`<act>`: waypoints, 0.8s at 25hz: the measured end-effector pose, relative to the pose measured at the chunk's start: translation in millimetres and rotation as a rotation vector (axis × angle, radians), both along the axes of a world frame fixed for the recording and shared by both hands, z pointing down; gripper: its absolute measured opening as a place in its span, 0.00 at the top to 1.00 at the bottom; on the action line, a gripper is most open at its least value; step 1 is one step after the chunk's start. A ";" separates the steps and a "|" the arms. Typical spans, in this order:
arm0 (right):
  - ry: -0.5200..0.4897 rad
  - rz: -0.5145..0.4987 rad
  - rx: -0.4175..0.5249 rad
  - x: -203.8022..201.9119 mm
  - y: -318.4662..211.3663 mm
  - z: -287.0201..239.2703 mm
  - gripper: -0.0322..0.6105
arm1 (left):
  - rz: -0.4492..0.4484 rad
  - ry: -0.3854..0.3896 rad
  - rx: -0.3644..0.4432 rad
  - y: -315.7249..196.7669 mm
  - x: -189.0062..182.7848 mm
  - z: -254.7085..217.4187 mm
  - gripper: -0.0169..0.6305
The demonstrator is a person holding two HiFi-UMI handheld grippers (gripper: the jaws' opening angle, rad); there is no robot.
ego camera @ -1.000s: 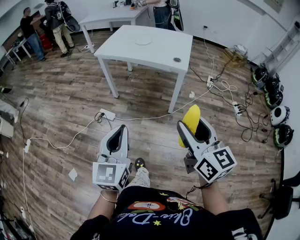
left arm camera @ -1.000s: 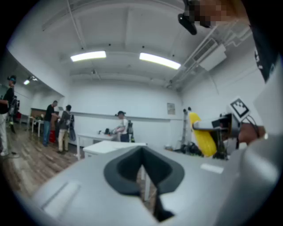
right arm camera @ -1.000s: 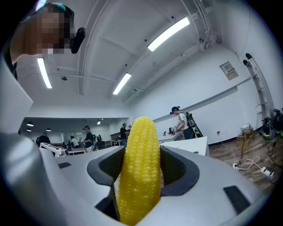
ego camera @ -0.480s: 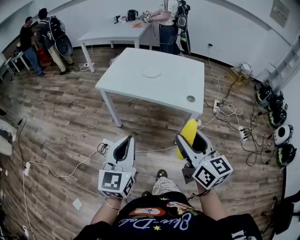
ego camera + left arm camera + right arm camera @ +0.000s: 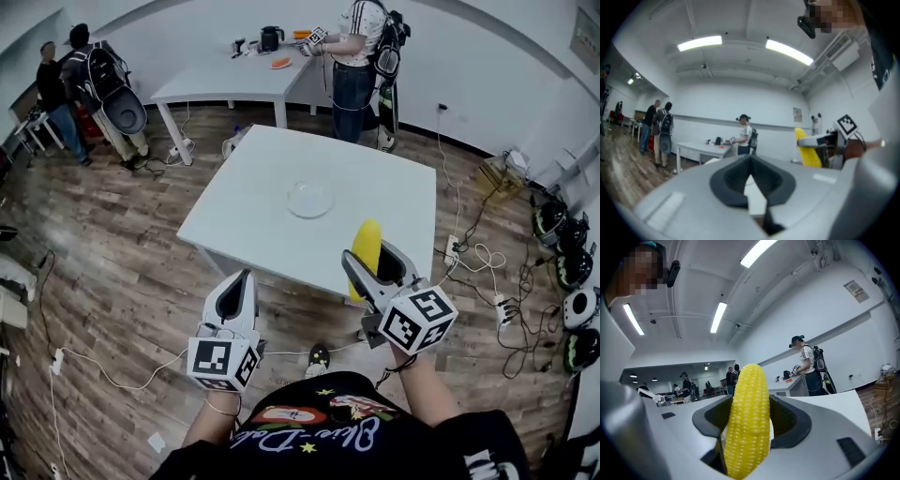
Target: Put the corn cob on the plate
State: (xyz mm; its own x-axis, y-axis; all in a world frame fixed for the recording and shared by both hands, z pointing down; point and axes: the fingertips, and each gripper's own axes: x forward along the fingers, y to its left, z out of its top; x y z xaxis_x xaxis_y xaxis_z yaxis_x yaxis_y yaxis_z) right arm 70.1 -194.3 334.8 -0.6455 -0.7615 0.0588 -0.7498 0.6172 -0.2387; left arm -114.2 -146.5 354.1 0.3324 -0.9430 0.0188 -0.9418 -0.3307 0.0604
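My right gripper [image 5: 372,265] is shut on a yellow corn cob [image 5: 365,251], which stands upright between the jaws [image 5: 749,416] and sticks out past them. It hangs over the near edge of a white table [image 5: 244,220]. A clear glass plate [image 5: 309,199] lies on the middle of that table, beyond the cob. My left gripper [image 5: 234,292] is held lower left, short of the table edge, jaws closed with nothing in them [image 5: 752,187]. The left gripper view also shows the corn cob [image 5: 807,149] off to its right.
A second white table [image 5: 230,80] stands at the back with a kettle and small items; a person [image 5: 361,56] works there. Two more people [image 5: 89,84] stand at the far left. Cables and power strips [image 5: 483,262] lie on the wood floor at right.
The white table and its plate have come much closer and now lie just ahead of both grippers. The right gripper still holds the corn cob; the left stays closed.
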 end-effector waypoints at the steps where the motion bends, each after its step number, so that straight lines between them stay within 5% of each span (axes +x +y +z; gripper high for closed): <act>1: 0.015 -0.017 -0.015 -4.2 -24.3 6.1 0.58 | -0.008 -0.002 0.001 -19.9 -1.0 1.2 1.00; 13: 0.259 -0.070 -0.298 -55.7 -241.9 119.0 0.58 | -0.006 -0.049 -0.055 -183.6 -12.4 36.2 1.00; 20: 0.443 -0.131 -0.442 -96.8 -302.1 186.8 0.58 | 0.029 -0.034 -0.120 -251.2 -27.9 62.8 1.00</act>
State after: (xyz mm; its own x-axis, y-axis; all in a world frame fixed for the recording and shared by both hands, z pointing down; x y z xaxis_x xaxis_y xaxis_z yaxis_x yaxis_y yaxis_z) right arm -26.7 -496.5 521.6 -0.5743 -0.5205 0.6319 -0.7604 0.6251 -0.1761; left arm -142.0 -397.7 416.9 0.3566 -0.9234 0.1421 -0.9342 -0.3500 0.0696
